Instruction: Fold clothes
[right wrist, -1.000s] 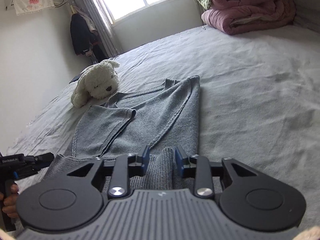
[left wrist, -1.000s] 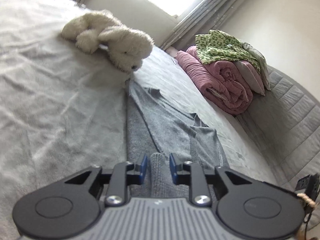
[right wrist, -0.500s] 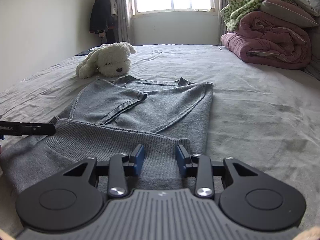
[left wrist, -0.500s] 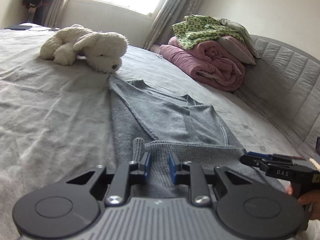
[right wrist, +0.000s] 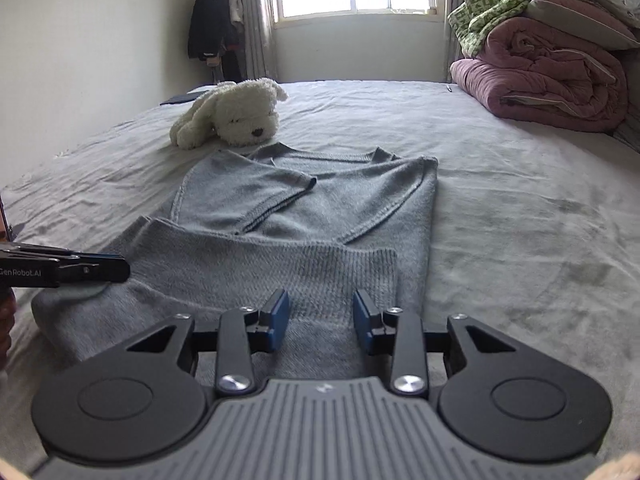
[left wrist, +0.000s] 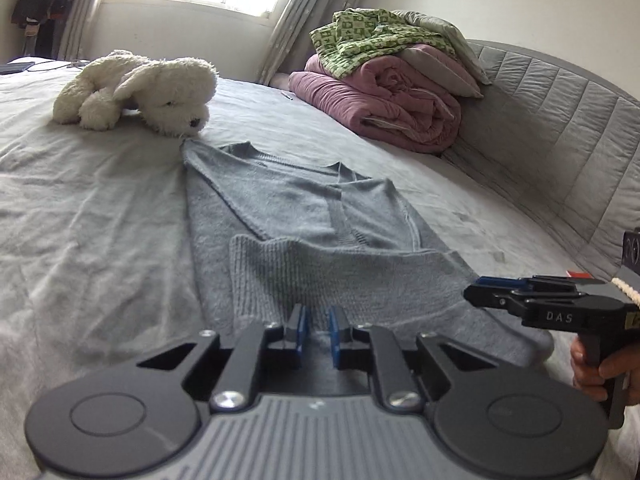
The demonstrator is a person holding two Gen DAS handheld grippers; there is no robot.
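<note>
A grey knit sweater (left wrist: 304,208) lies flat on the bed, sleeves folded in, its ribbed hem (left wrist: 340,276) folded up over the body. It also shows in the right wrist view (right wrist: 320,208). My left gripper (left wrist: 318,336) sits at the near fold with its jaws a narrow gap apart, nothing clearly pinched. My right gripper (right wrist: 320,320) is open just above the near fold, holding nothing. Each gripper shows in the other's view: the right one (left wrist: 520,304) and the left one (right wrist: 80,268).
A white plush dog (left wrist: 140,92) lies just beyond the sweater's collar. Rolled pink quilts with a green patterned cloth (left wrist: 384,92) are stacked by the padded headboard (left wrist: 560,128). A grey sheet (right wrist: 520,208) covers the bed. Dark clothes (right wrist: 212,28) hang near the window.
Both grippers carried the hem up over the sweater's body and laid it down. The right jaws have opened wider and let go; both grippers have drawn back a little.
</note>
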